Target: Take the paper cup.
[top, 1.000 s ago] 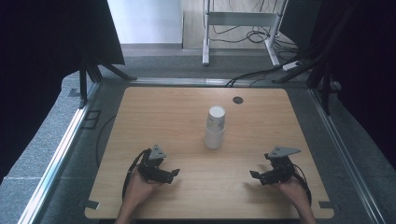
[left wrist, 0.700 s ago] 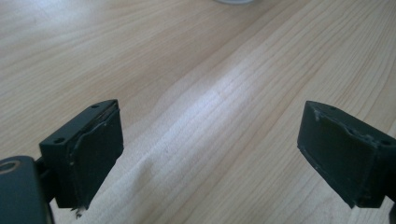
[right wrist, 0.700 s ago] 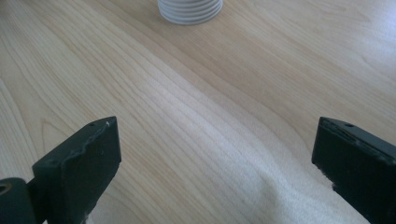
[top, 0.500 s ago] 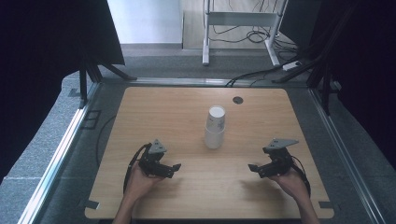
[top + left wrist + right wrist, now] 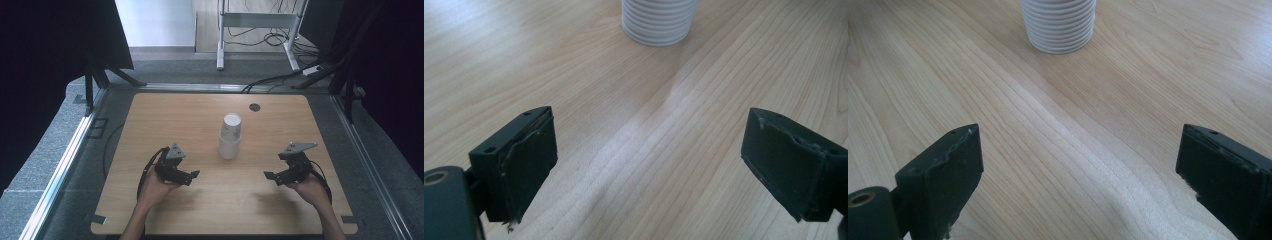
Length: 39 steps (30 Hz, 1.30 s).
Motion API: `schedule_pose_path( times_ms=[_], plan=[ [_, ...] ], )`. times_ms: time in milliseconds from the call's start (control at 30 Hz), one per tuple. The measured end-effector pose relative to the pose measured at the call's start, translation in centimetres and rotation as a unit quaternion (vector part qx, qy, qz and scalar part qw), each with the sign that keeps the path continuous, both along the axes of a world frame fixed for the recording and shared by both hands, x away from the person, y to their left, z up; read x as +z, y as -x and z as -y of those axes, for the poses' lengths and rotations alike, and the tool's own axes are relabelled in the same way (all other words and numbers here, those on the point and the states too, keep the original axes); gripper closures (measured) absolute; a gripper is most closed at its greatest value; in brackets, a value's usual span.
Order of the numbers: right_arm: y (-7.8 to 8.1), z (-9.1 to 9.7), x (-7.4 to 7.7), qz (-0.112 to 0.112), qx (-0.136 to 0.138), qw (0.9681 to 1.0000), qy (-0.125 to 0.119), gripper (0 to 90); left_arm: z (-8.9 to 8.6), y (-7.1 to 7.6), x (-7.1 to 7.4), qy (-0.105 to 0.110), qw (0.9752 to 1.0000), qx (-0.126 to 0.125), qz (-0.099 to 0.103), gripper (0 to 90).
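Both your hands have lifted slightly since a second ago, left gripper (image 5: 195,174) and right gripper (image 5: 268,176) spread and empty, right jaws narrowing; a careless sideways approach could topple the tall white ribbed paper-cup stack (image 5: 230,136) mid-worktop.

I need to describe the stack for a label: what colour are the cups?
White; the stack of cups shows best in the high view, standing on the wooden table.

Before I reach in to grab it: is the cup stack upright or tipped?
Upright. The cup stack stands on its base on the table, rim up, between both grippers.
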State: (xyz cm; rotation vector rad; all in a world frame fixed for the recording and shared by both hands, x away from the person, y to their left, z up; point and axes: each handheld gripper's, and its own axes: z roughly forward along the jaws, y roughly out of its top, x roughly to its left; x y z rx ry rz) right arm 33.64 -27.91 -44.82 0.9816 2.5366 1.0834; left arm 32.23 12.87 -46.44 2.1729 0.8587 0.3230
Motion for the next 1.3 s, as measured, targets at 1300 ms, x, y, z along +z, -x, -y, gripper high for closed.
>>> schedule_pose_path(
  times_ms=[1300],
  plan=[
    [-4.6, -2.9, 5.4, -0.023, 0.046, 0.9979, 0.04, 6.2, 2.8, -4.3, 2.4, -0.018, 0.9989, -0.043, 0.009, 7.7]
  ],
)
